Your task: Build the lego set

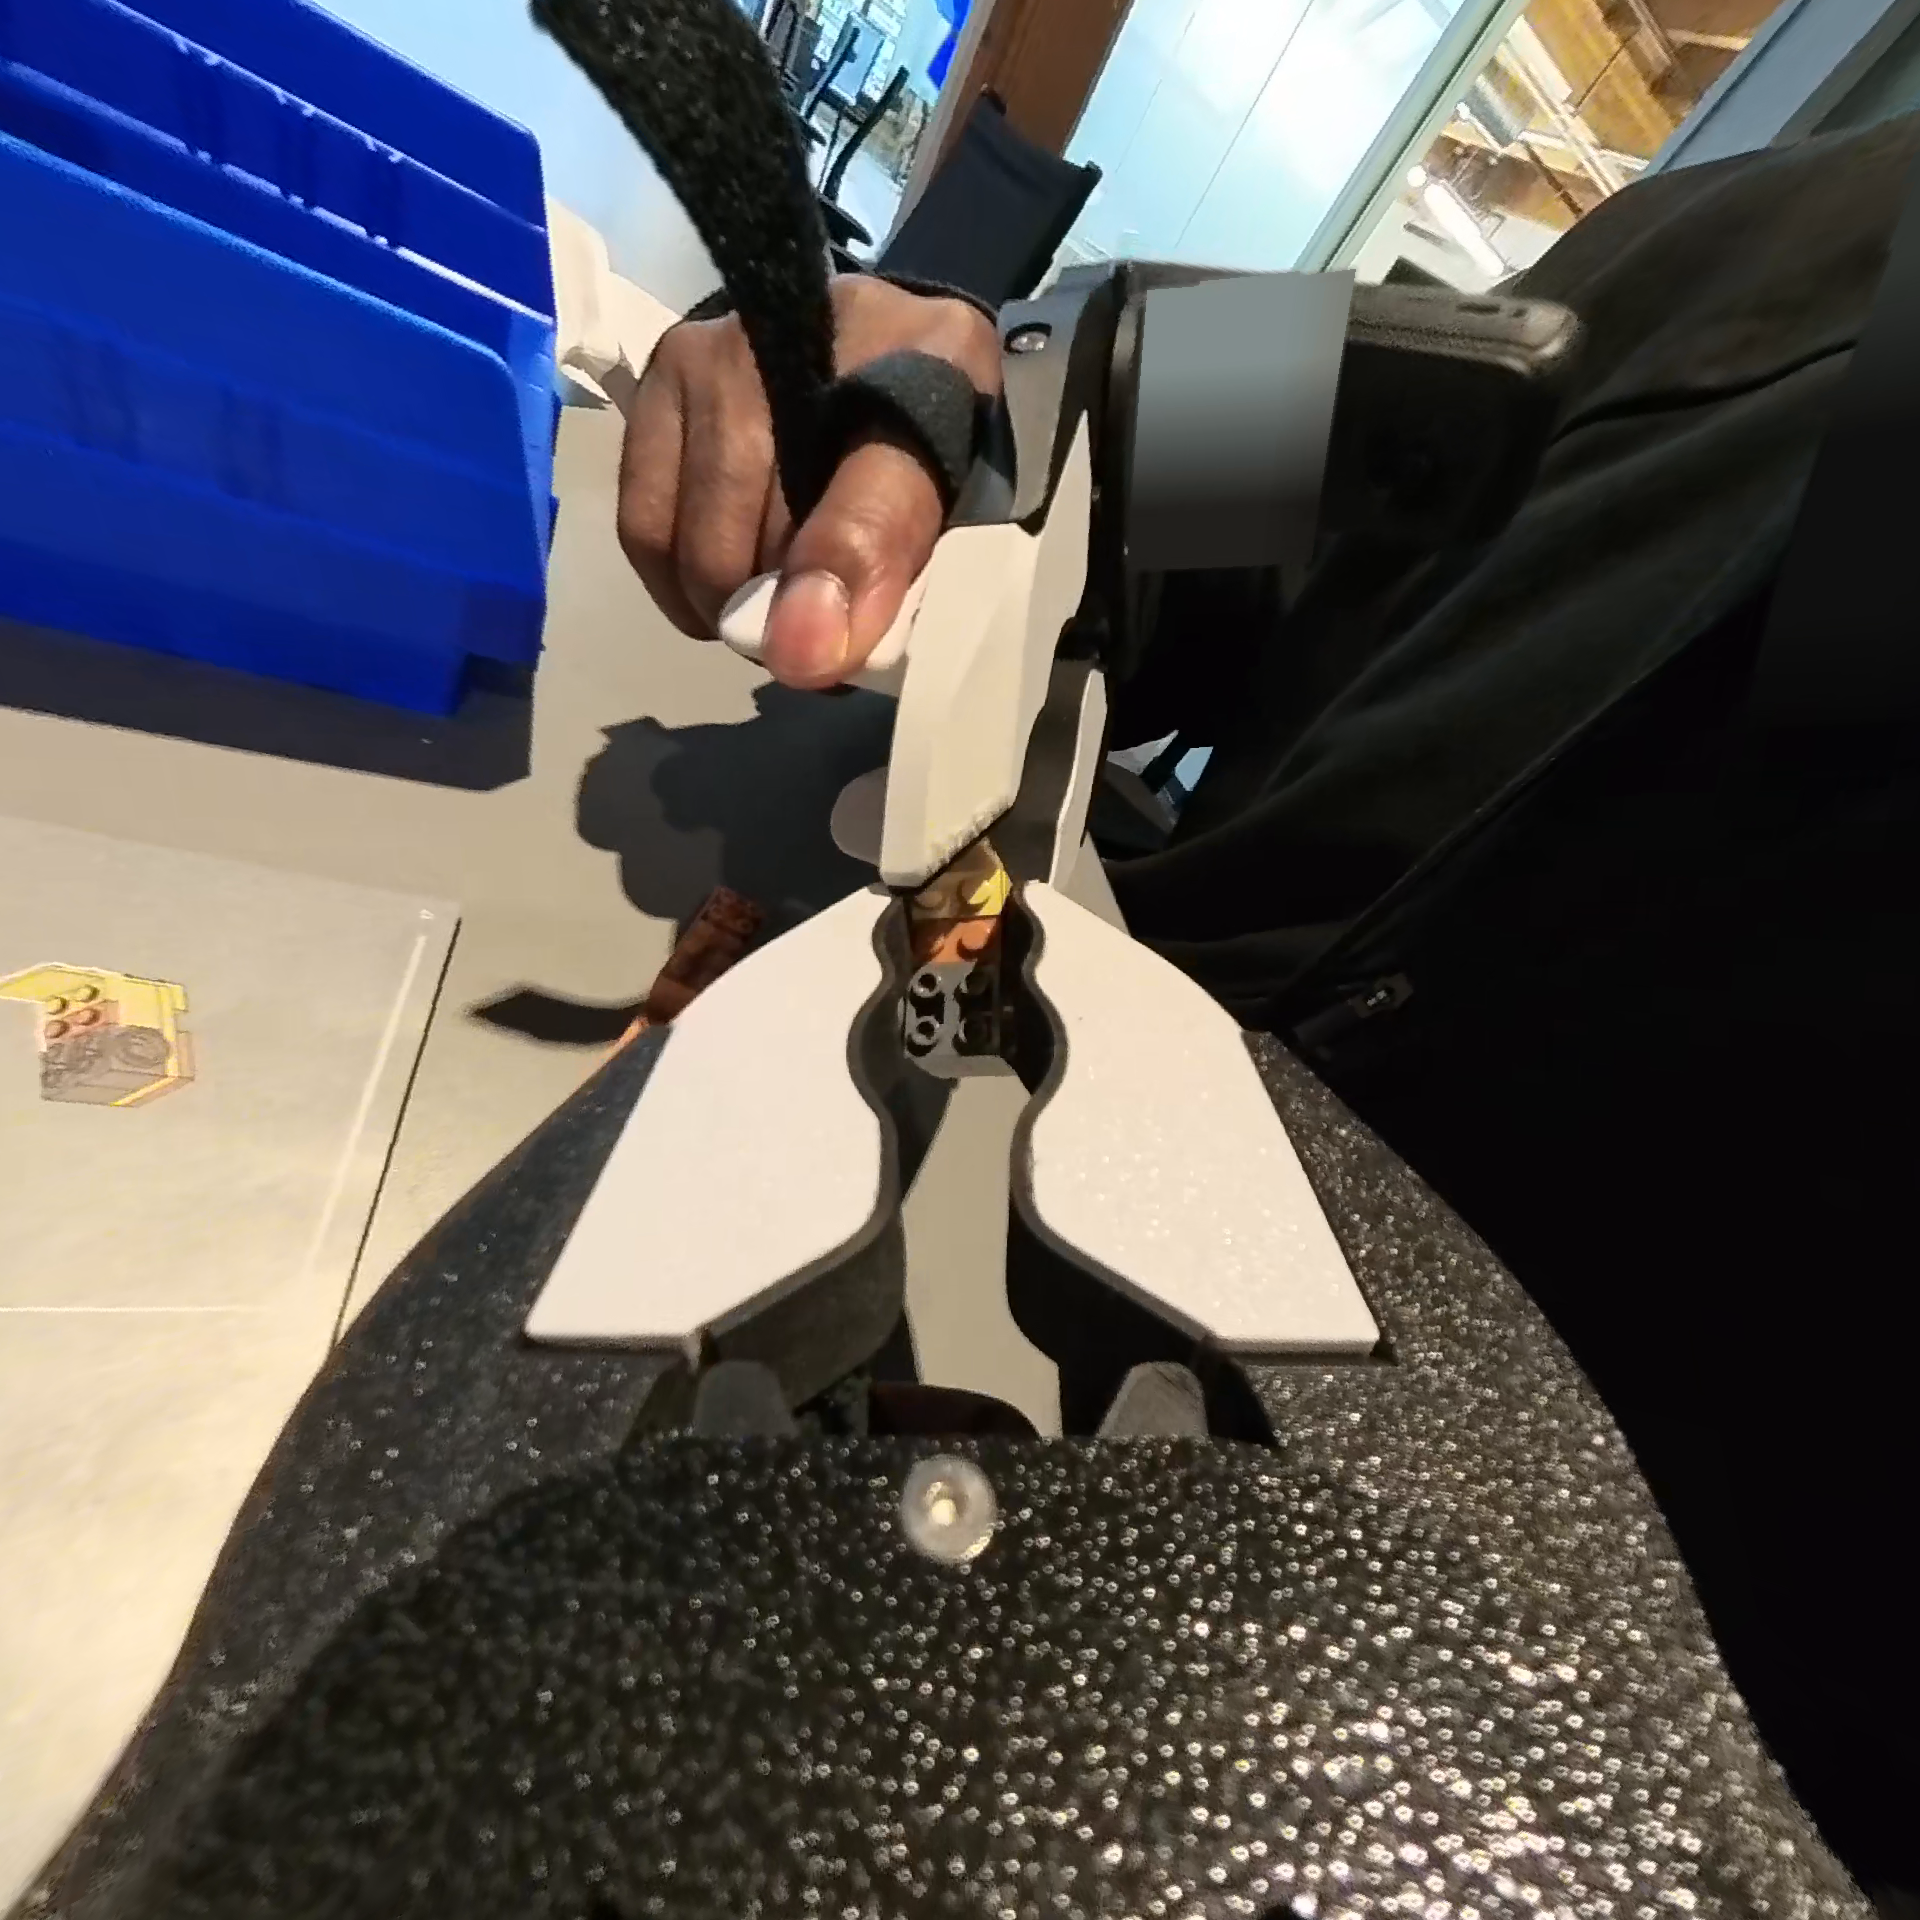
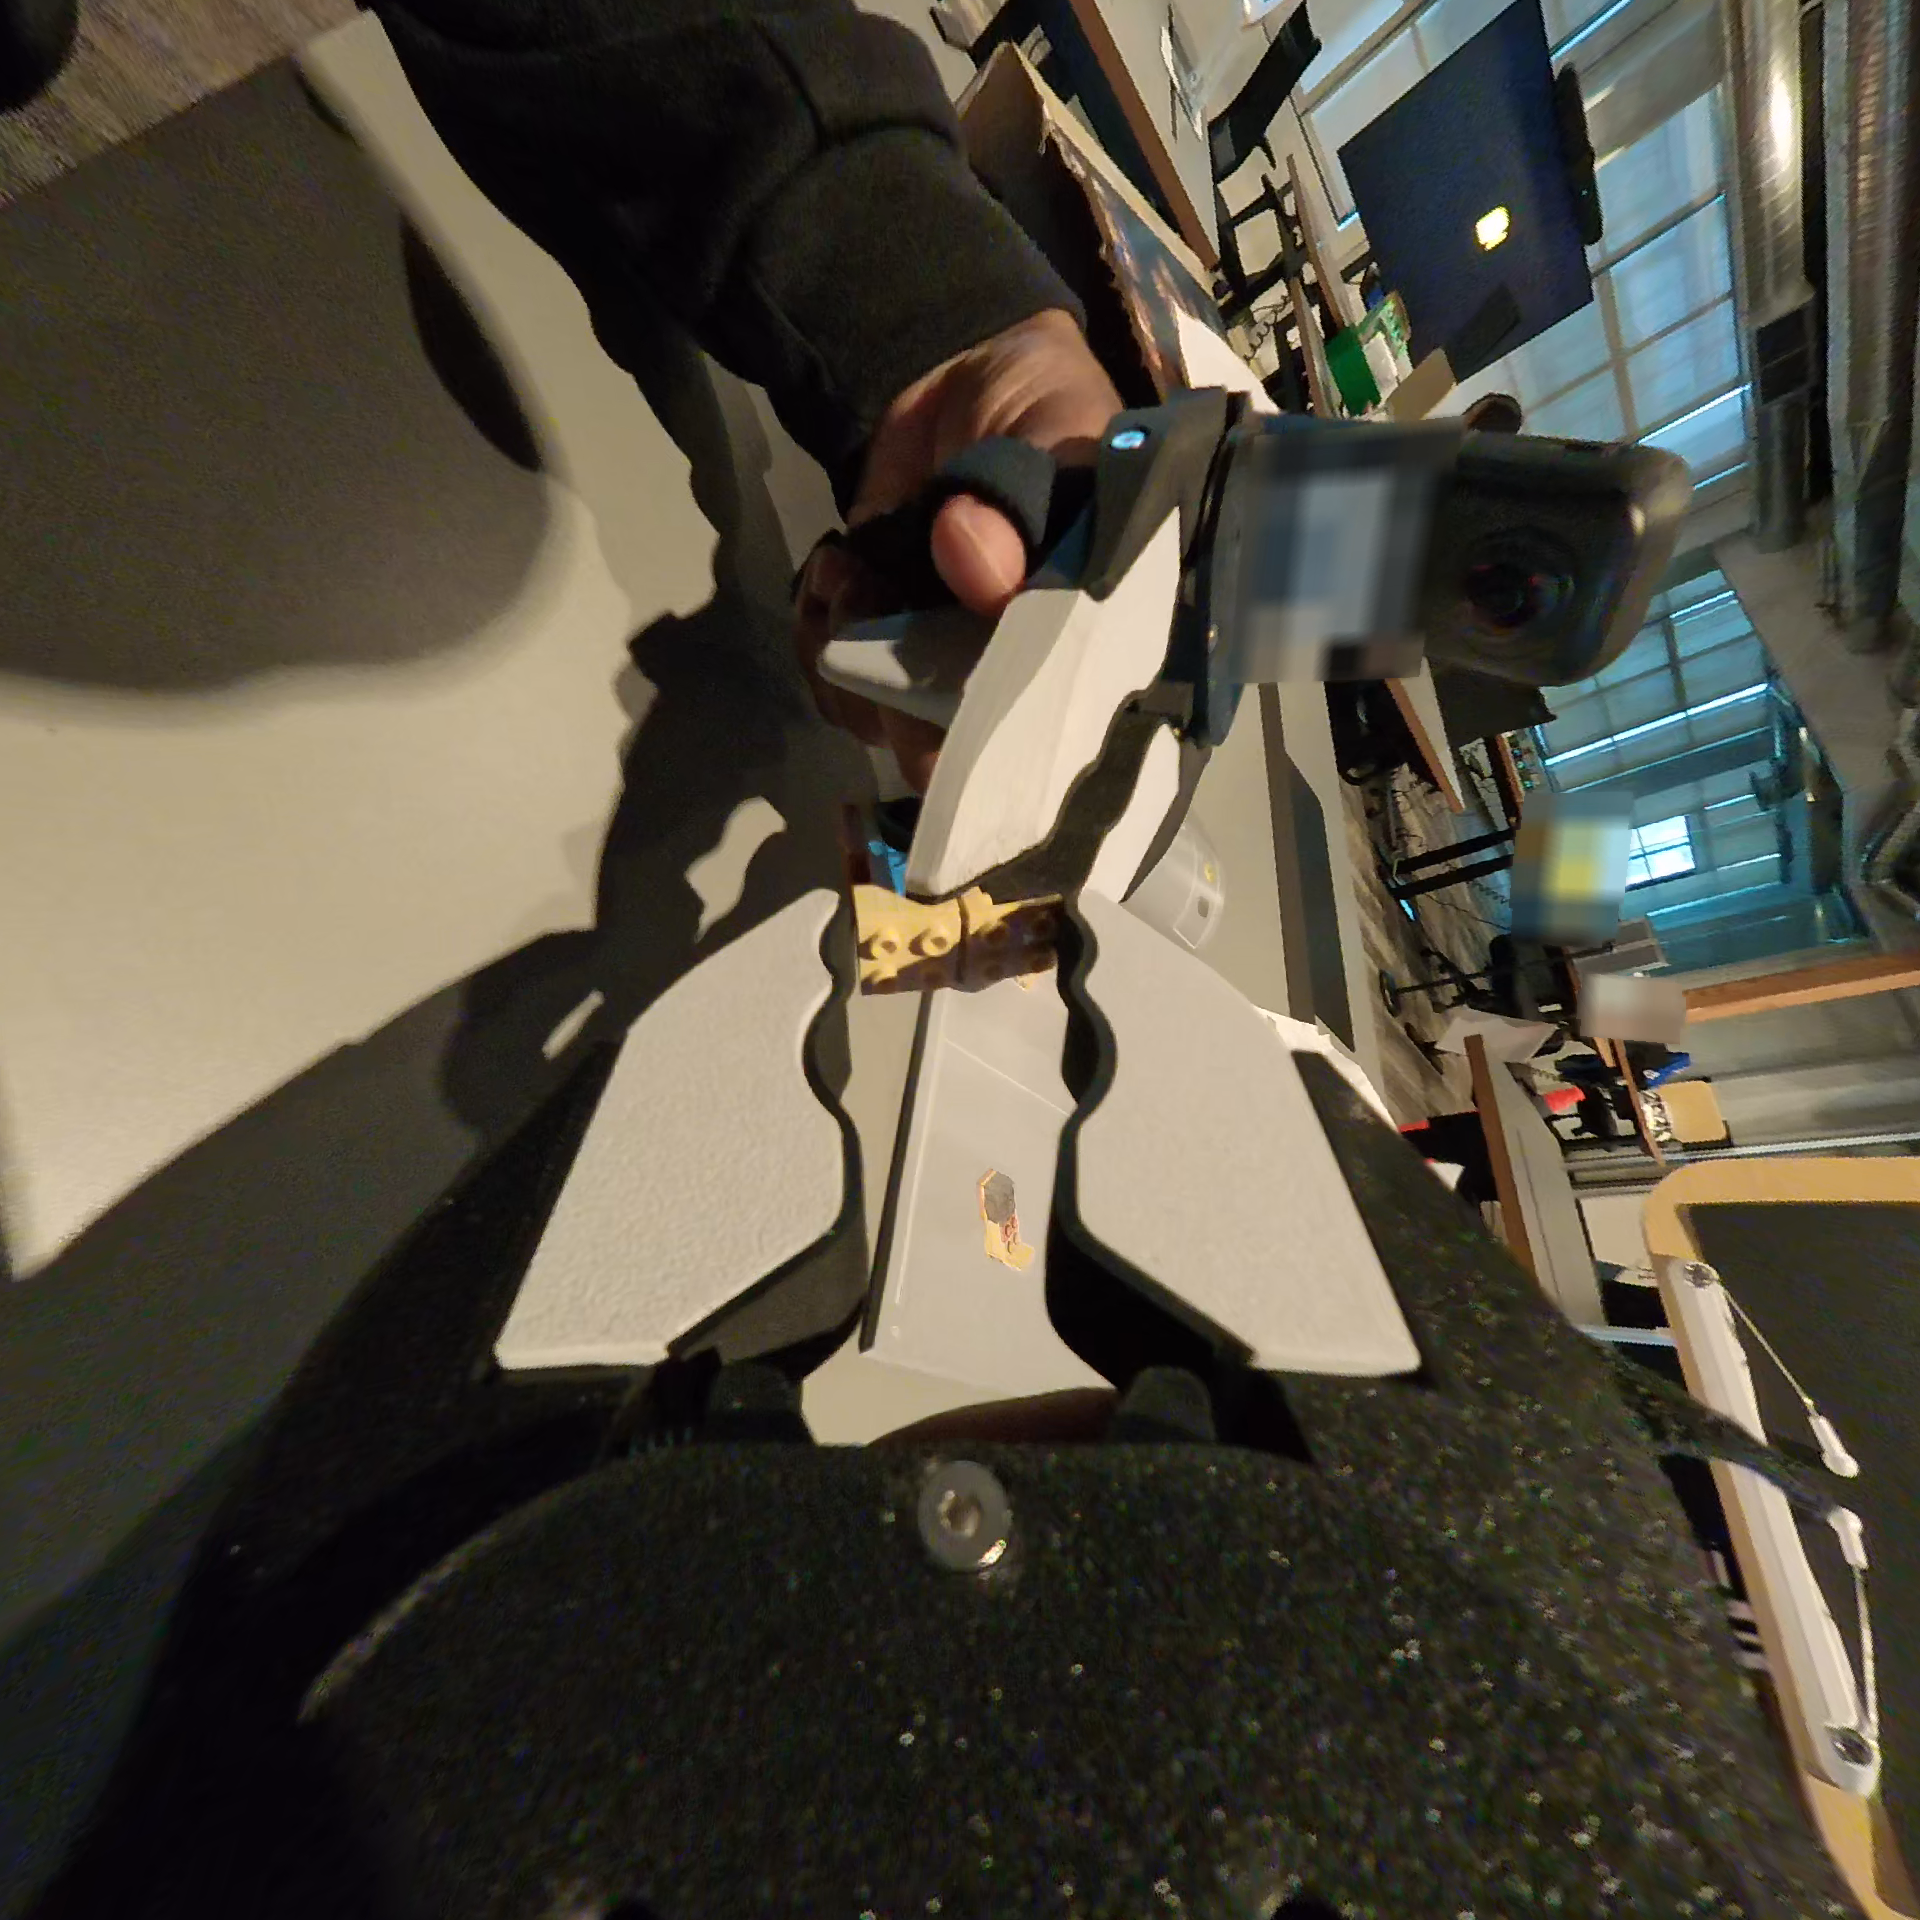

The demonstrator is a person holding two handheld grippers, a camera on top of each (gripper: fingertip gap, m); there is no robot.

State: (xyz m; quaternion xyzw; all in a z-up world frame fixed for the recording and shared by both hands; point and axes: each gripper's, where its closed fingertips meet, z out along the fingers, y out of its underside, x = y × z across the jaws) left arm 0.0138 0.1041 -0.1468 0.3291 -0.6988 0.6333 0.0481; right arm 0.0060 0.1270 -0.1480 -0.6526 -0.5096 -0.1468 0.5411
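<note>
Both grippers hold one small lego assembly between them above the table. In the left wrist view my left gripper [image 1: 954,920] is shut on its dark grey studded brick [image 1: 951,1013]. Brown and tan pieces [image 1: 961,904] sit on the far end of that brick. My right gripper [image 1: 987,857] comes down from above, held by a hand, and closes on the tan end. In the right wrist view my right gripper [image 2: 951,925] is shut on the tan and brown assembly [image 2: 935,945]. The left gripper [image 2: 997,883] meets it from above.
An instruction sheet [image 1: 208,1143] with a picture of the build lies on the grey table [image 1: 623,260] at left; it also shows between the fingers in the right wrist view [image 2: 987,1143]. Blue bins [image 1: 260,364] stand at the back left. Loose brown bricks [image 1: 717,935] lie under the grippers. The tips of both grippers are at nearly the same place.
</note>
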